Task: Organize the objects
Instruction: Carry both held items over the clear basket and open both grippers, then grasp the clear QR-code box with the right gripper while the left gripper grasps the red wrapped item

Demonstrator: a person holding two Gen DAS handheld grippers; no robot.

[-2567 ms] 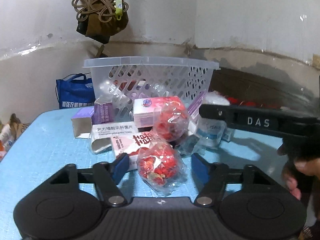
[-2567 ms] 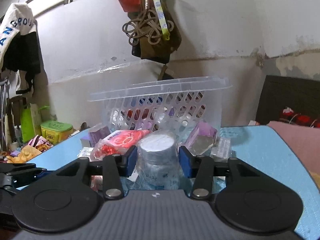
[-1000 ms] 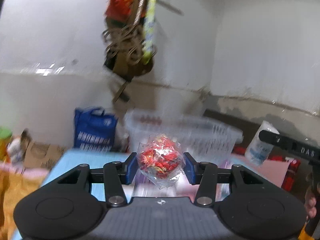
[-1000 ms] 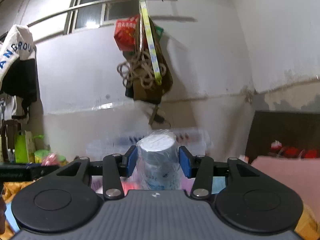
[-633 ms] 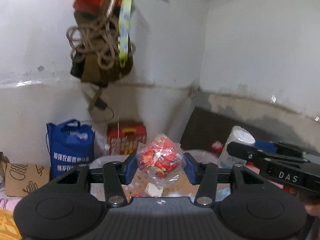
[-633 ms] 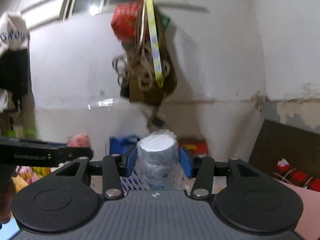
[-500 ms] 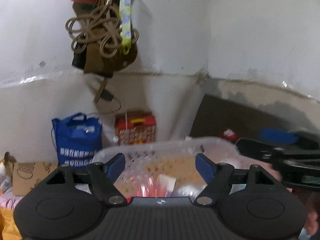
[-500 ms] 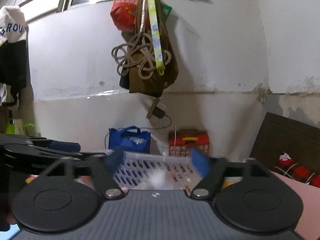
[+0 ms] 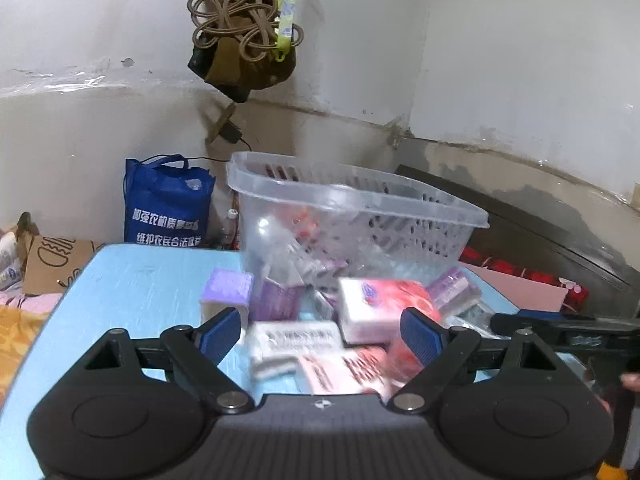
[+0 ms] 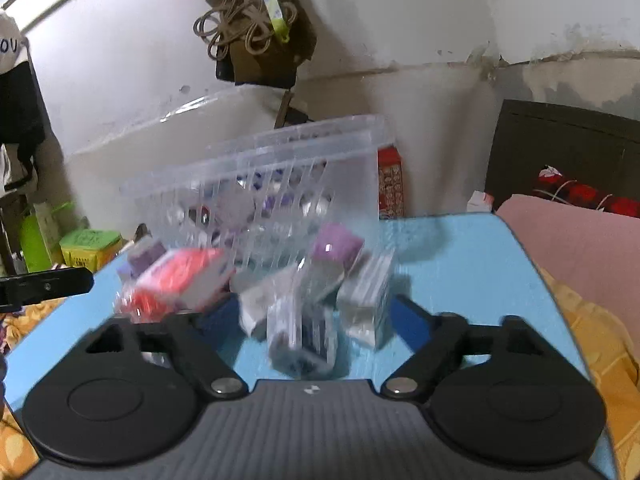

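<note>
A clear perforated plastic basket (image 9: 460,216) stands at the back of the light blue table (image 9: 132,280); it also shows in the right wrist view (image 10: 256,168). Several small packs lie in front of it: a red and white tissue pack (image 9: 376,308), purple boxes (image 9: 228,288), a white medicine box (image 9: 296,340). My left gripper (image 9: 320,334) is open and empty just above these packs. My right gripper (image 10: 316,324) is open and empty over blurred wrapped packs (image 10: 300,328) and a red and white pack (image 10: 180,276).
A blue shopping bag (image 9: 168,200) stands behind the table's left rear. A knotted rope bundle (image 9: 244,40) hangs on the wall above. A dark headboard (image 10: 568,152) and pink cloth (image 10: 580,248) lie to the right. A green tub (image 10: 90,244) sits at far left.
Both grippers carried their objects up over the basket, opened and let them go. They have since dropped back down toward the packs on the table.
</note>
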